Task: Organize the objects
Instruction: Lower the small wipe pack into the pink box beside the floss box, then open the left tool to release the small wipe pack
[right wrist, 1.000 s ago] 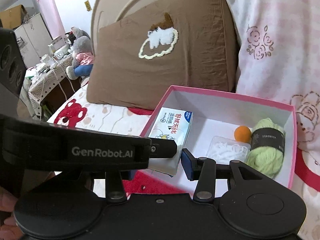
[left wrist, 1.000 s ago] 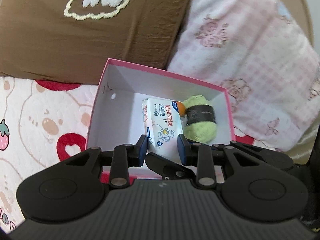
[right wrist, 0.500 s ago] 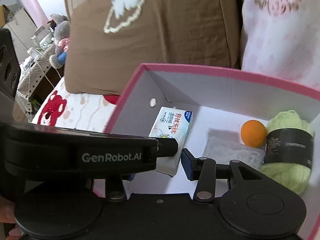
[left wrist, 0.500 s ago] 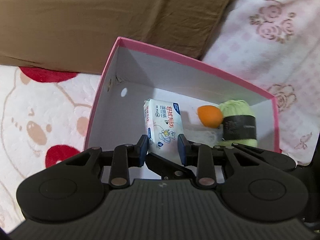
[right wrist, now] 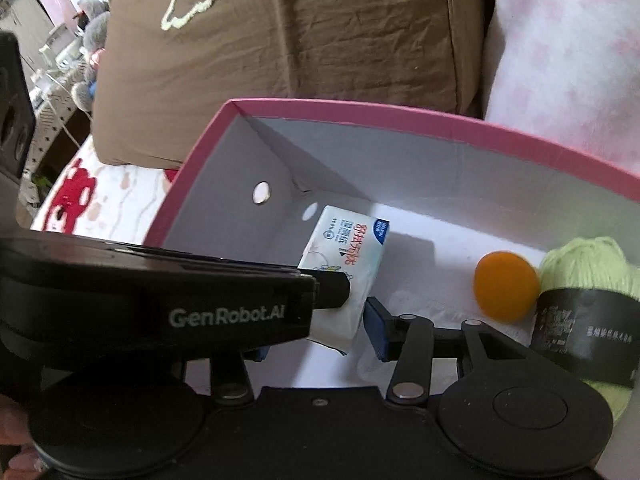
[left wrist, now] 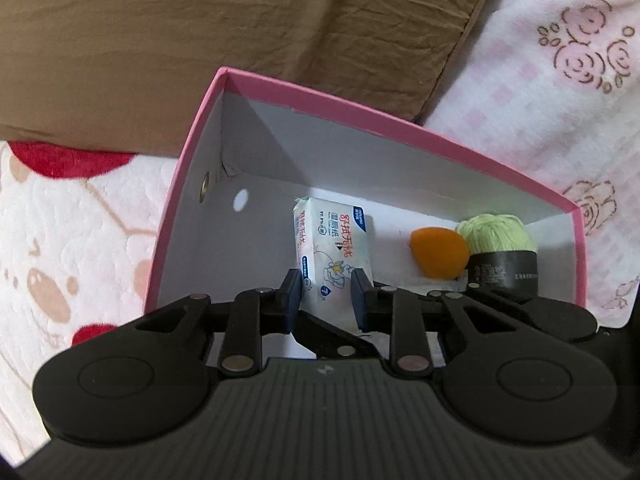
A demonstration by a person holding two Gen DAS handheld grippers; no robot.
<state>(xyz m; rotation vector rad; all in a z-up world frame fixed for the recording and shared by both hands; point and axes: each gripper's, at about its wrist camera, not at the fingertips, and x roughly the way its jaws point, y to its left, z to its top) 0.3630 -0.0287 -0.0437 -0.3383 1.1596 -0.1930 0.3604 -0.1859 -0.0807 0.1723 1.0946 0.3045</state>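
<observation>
lowering tissue pack (left wrist: 334, 258) into pink box (left wrist: 400, 120); left gripper (left wrist: 325, 298) clamped on it, right gripper (right wrist: 356, 320) apart alongside. next, probably: unclamp once pack rests on box floor.

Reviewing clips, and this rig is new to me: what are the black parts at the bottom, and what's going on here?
No robot: a person holds a handheld gripper in each hand, each with a camera looking along its jaws, so each picture shows its own tool at the bottom. The left gripper has just closed its jaws tighter and clamps a tissue pack inside a pink box on a bed, beside an orange ball and green yarn. The right gripper has its jaws apart, apparently gripping nothing.
</observation>
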